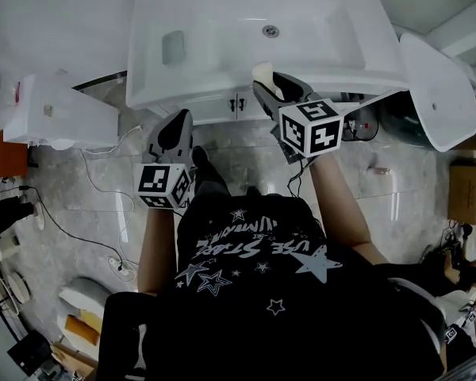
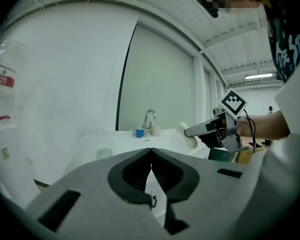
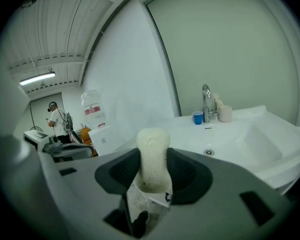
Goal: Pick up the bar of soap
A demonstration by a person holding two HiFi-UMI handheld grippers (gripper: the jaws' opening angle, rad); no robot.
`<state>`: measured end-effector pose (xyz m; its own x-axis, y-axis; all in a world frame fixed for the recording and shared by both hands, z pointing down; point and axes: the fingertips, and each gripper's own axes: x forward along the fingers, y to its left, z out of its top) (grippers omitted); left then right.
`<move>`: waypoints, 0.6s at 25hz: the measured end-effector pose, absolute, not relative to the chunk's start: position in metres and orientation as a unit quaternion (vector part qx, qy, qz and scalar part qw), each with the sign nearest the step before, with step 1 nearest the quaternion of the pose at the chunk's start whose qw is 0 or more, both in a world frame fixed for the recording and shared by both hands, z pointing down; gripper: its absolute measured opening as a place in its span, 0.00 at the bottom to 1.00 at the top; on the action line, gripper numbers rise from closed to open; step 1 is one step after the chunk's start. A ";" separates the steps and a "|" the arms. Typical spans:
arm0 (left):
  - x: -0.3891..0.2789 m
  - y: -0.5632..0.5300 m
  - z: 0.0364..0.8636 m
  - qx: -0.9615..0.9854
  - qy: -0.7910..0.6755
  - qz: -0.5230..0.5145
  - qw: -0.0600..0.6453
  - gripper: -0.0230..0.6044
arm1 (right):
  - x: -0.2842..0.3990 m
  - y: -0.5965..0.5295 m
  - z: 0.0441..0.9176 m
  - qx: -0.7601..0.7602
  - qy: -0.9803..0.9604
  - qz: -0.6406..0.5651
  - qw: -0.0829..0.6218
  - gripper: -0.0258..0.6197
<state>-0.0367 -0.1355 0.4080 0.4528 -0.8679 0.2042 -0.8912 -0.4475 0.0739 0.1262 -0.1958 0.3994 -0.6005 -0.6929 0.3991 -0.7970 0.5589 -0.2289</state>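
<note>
Where the bar of soap (image 3: 152, 156) is: standing upright between the jaws of the right gripper (image 3: 153, 170), in the air at the front edge of the washbasin (image 1: 222, 50), touching nothing but the gripper.
Right gripper: jaws partly apart and pressed on the two broad sides of the cream bar, whose rounded top stands out beyond the fingertips.
Left gripper (image 2: 151, 168): jaws brought together with the tips touching and nothing between them. It is held lower than the washbasin, in front of its left half and well apart from the soap.
Marker cubes: the right cube (image 1: 310, 127) sits just in front of the washbasin's front rim, and the left cube (image 1: 164, 185) sits farther out from it.
Faucet (image 3: 206, 102): upright at the washbasin's back rim.
Blue cup (image 3: 198, 117): on the back rim, just beside the faucet.
Beige cup (image 3: 225, 113): on the back rim, just beside the faucet on its other side.
Drain (image 1: 270, 31): in the washbasin's bowl, between the faucet and the held soap.
Pale green block (image 1: 173, 47): lying on the washbasin's left ledge; what it is cannot be told.
Cabinet doors (image 1: 236, 101): shut, directly under the washbasin's front rim.
Black star-print shirt (image 1: 254, 260): on the person holding both grippers, who faces the washbasin.
Distant person (image 3: 55, 115): standing far off to the washbasin's left in the right gripper view.
</note>
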 end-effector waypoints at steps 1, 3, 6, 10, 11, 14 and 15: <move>-0.032 -0.128 0.409 0.847 -0.520 0.069 0.085 0.05 | 0.133 -0.188 0.402 0.427 -0.872 0.199 0.133 0.32; -0.024 -0.112 0.410 0.845 -0.522 0.070 0.085 0.05 | 0.145 -0.173 0.407 0.428 -0.870 0.203 0.135 0.32; -0.013 -0.091 0.412 0.841 -0.529 0.072 0.084 0.05 | 0.162 -0.154 0.414 0.426 -0.870 0.207 0.137 0.32; -0.001 -0.066 0.416 0.835 -0.539 0.073 0.086 0.05 | 0.176 -0.133 0.424 0.413 -0.875 0.210 0.142 0.32; 0.001 -0.061 0.417 0.834 -0.540 0.074 0.088 0.05 | 0.178 -0.128 0.426 0.410 -0.876 0.211 0.142 0.32; 0.007 -0.045 0.417 0.832 -0.542 0.078 0.094 0.05 | 0.184 -0.114 0.429 0.408 -0.875 0.215 0.147 0.32; 0.009 -0.040 0.417 0.831 -0.542 0.079 0.096 0.05 | 0.186 -0.109 0.430 0.407 -0.875 0.216 0.149 0.32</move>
